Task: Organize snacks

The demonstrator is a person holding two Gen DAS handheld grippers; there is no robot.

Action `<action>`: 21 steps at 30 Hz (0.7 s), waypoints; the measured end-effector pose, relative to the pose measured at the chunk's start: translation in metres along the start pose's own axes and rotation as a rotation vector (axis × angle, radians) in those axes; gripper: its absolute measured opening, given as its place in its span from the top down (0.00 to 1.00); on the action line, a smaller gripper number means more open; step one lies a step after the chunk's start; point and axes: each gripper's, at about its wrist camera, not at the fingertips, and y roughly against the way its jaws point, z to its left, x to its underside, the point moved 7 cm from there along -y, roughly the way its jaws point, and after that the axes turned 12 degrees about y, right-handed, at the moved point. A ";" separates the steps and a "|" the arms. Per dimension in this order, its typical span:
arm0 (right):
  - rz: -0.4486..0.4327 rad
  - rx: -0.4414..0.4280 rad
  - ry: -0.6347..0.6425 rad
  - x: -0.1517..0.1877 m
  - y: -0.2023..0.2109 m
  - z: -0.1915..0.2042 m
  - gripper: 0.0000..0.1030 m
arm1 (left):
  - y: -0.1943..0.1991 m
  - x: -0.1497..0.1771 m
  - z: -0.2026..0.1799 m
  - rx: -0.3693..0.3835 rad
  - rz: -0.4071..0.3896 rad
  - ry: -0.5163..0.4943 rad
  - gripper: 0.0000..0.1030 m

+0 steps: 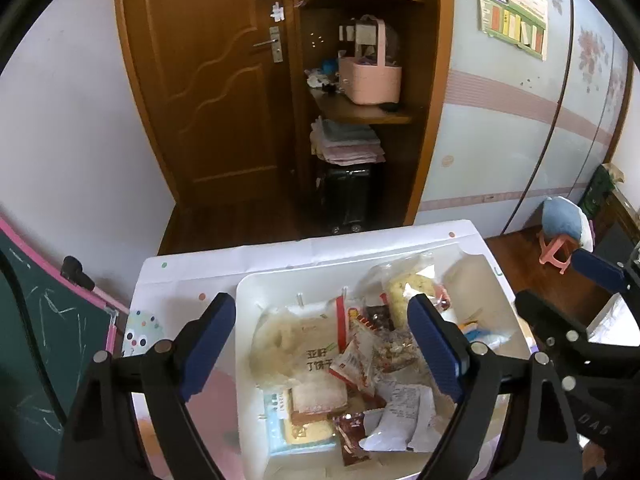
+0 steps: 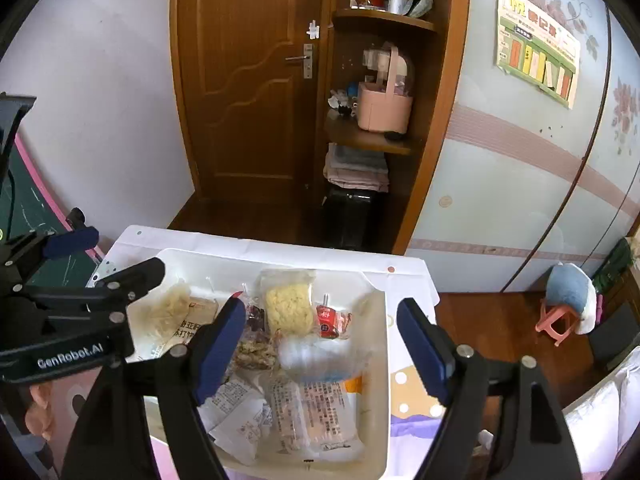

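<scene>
A white bin (image 1: 248,292) on a small table holds several wrapped snacks: a large biscuit pack with dark print (image 1: 316,344), a yellow noodle cake in clear wrap (image 1: 404,296), a red-and-white sachet (image 1: 354,364), a brown sachet (image 1: 352,432). My left gripper (image 1: 320,344) hovers open and empty above the bin's middle. In the right wrist view the bin (image 2: 380,360) shows the noodle cake (image 2: 290,308), a red sachet (image 2: 328,320) and a clear printed pack (image 2: 324,412). My right gripper (image 2: 320,348) hovers open and empty above the bin's right half. The left gripper (image 2: 80,256) shows at the left.
The table has a patterned white and pink cover (image 1: 168,280). A chalkboard with a pink frame (image 1: 48,320) stands left of it. Behind are a wooden door (image 1: 208,80), shelves with a pink basket (image 1: 370,76), and a pink stool with a blue cushion (image 2: 568,300) at right.
</scene>
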 end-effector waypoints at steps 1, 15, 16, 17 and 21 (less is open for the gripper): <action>-0.001 -0.001 0.001 0.000 0.001 0.001 0.24 | 0.001 0.002 0.001 -0.003 0.002 -0.002 0.15; -0.035 0.017 -0.004 -0.004 0.051 0.008 0.23 | 0.065 0.010 0.000 0.018 -0.029 -0.019 0.15; -0.037 0.019 -0.004 -0.003 0.056 0.009 0.23 | 0.073 0.012 0.001 0.021 -0.036 -0.022 0.15; -0.042 0.020 -0.004 -0.002 0.065 0.011 0.24 | 0.081 0.014 0.001 0.023 -0.042 -0.024 0.14; -0.056 0.010 -0.007 0.008 0.092 0.019 0.24 | 0.118 0.023 0.004 0.030 -0.073 -0.035 0.07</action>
